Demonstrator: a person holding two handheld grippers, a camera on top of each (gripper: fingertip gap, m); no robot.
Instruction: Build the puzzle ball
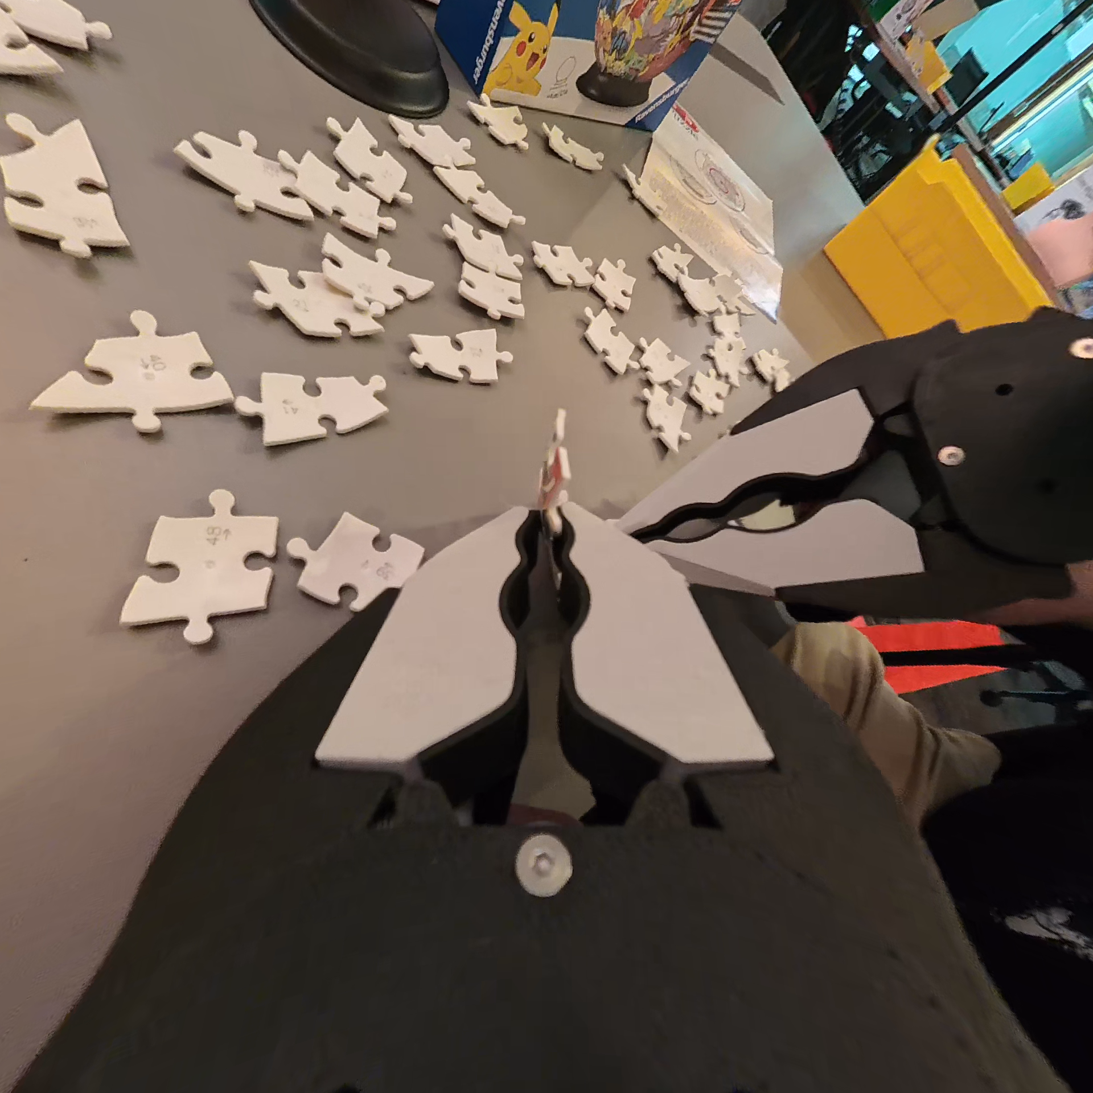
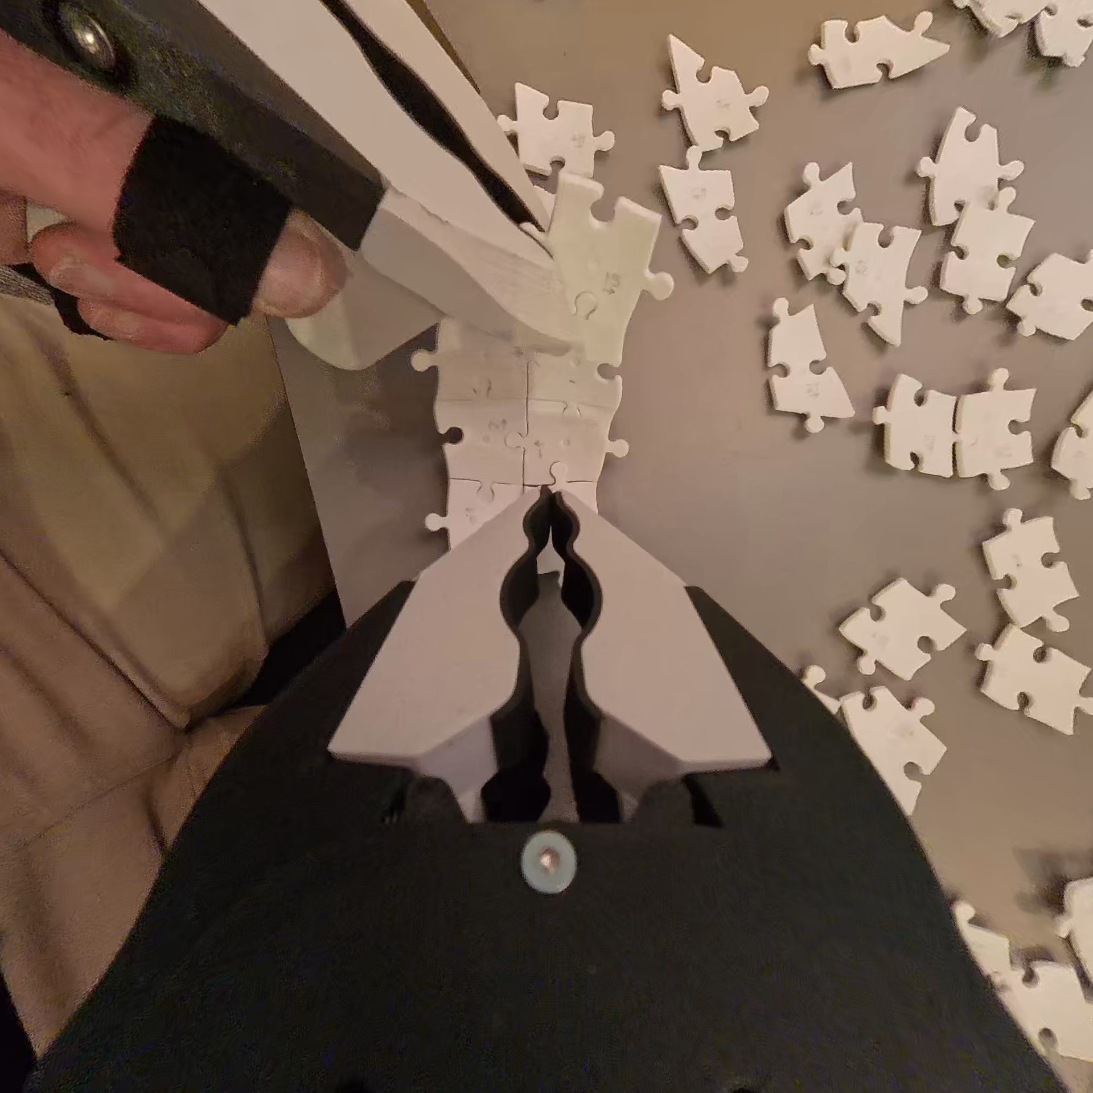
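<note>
A curved strip of several joined white puzzle pieces [image 2: 532, 414] hangs above the grey table, blank backs facing the right wrist view. My right gripper [image 2: 550, 494] is shut on the strip's near end. My left gripper [image 2: 545, 239] comes in from the upper left and is shut on the strip's far end, by the topmost piece [image 2: 609, 266]. In the left wrist view the strip [image 1: 556, 467] shows edge-on, sticking out of my shut left gripper [image 1: 550, 516]. My right gripper [image 1: 636, 535] reaches in from the right there.
Many loose white pieces [image 1: 307, 408] [image 2: 958, 432] lie spread over the grey table [image 1: 118, 710]. A black stand [image 1: 355, 53], the puzzle box [image 1: 568, 53] and a printed sheet [image 1: 710, 195] stand at the far side. A yellow bin [image 1: 934, 248] is beyond the edge. A hand [image 2: 148, 236] holds the left gripper. There is about 5 cm between the tips of the two grippers.
</note>
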